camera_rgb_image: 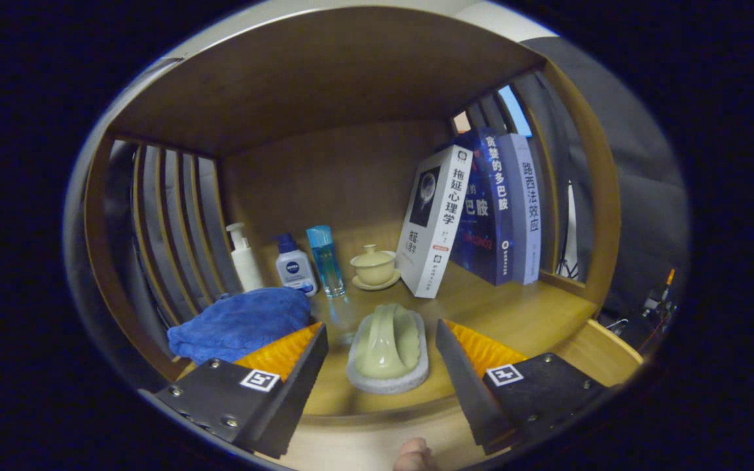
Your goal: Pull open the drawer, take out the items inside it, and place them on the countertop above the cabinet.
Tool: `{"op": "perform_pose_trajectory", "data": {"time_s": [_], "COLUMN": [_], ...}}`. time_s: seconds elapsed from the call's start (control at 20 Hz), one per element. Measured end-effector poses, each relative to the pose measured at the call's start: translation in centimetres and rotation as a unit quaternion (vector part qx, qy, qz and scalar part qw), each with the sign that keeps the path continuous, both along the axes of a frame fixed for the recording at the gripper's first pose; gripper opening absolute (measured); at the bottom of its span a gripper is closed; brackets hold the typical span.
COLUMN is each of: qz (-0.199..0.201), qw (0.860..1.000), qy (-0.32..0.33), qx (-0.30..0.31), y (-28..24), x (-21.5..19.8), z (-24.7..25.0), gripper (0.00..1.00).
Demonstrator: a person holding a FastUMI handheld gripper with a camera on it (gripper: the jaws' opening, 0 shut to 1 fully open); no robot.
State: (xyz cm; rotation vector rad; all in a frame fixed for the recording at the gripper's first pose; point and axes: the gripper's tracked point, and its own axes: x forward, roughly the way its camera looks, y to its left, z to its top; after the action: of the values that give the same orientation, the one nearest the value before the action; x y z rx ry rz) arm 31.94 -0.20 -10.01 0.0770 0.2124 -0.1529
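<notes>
A pale green brush-like item [388, 350] with a raised handle and a grey base lies flat on the wooden countertop [521, 314]. It rests between my two fingers, with a gap on each side. My gripper [380, 330] is open and its pads touch nothing. A crumpled blue cloth [239, 324] lies on the countertop just beyond my left finger [285, 353].
At the back stand a white pump bottle [244, 256], a white bottle with a blue cap [294, 265], a clear blue bottle [325, 260] and a lidded pale cup on a saucer [374, 266]. Three books [475, 216] lean at the right. Slatted side walls and a shelf overhead enclose the space. A person's fingertip [413, 453] shows below.
</notes>
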Motion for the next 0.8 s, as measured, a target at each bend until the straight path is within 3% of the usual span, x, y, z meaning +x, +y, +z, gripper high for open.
{"op": "perform_pose_trajectory", "data": {"time_s": [0.3,0.4,0.8], "qz": [-0.011,0.003,0.023], "qw": [1.000,1.000,0.993], "qy": [-0.014,-0.018,-0.076], "qx": [0.014,0.013,-0.086], "y": [0.8,1.9,2.1], "x": [-8.3,-11.7,-27.1], "z": [2.4,3.0,5.8], "gripper": [0.99,0.99,0.99]}}
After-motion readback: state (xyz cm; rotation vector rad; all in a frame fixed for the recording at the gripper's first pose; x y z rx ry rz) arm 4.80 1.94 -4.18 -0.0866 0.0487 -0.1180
